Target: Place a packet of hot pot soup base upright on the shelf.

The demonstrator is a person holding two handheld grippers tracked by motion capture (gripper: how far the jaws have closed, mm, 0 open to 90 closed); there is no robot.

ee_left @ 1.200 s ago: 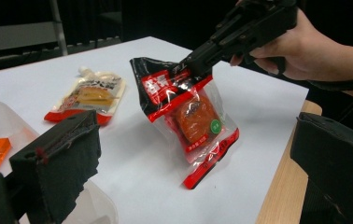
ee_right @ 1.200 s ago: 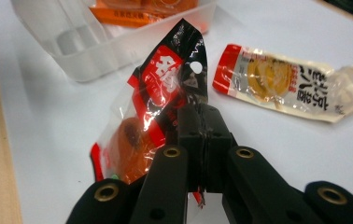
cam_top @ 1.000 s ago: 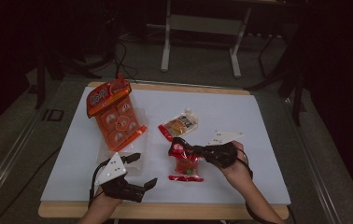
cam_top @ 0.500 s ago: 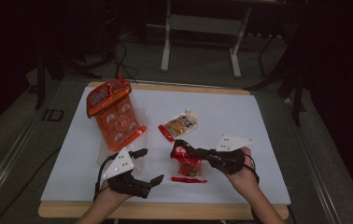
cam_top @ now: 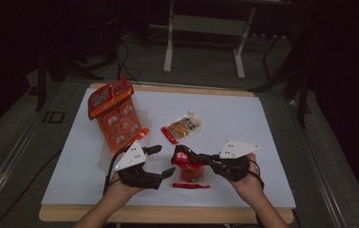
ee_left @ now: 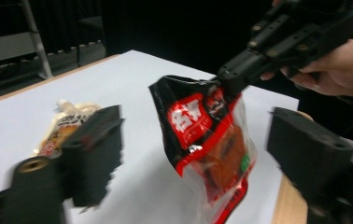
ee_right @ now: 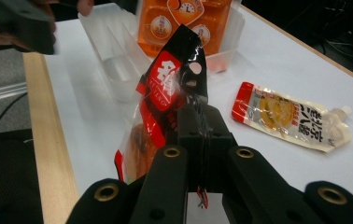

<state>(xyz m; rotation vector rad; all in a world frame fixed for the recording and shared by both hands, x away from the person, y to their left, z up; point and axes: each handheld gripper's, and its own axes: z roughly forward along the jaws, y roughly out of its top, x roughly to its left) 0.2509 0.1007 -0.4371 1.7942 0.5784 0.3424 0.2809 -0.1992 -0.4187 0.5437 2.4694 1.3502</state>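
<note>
The right hand-held gripper (cam_top: 187, 158) pinches the top edge of a red-and-black snack pouch (cam_top: 189, 167), hanging just above the table (cam_top: 263, 142). The left hand-held gripper (cam_top: 163, 161), jaws spread and just closing, flanks it without touching. The pouch looks light, limp and slippery; its flat sealed edges seem the safest hold.

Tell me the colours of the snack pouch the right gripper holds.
Black and red top, clear plastic below; best in the left gripper view.
</note>
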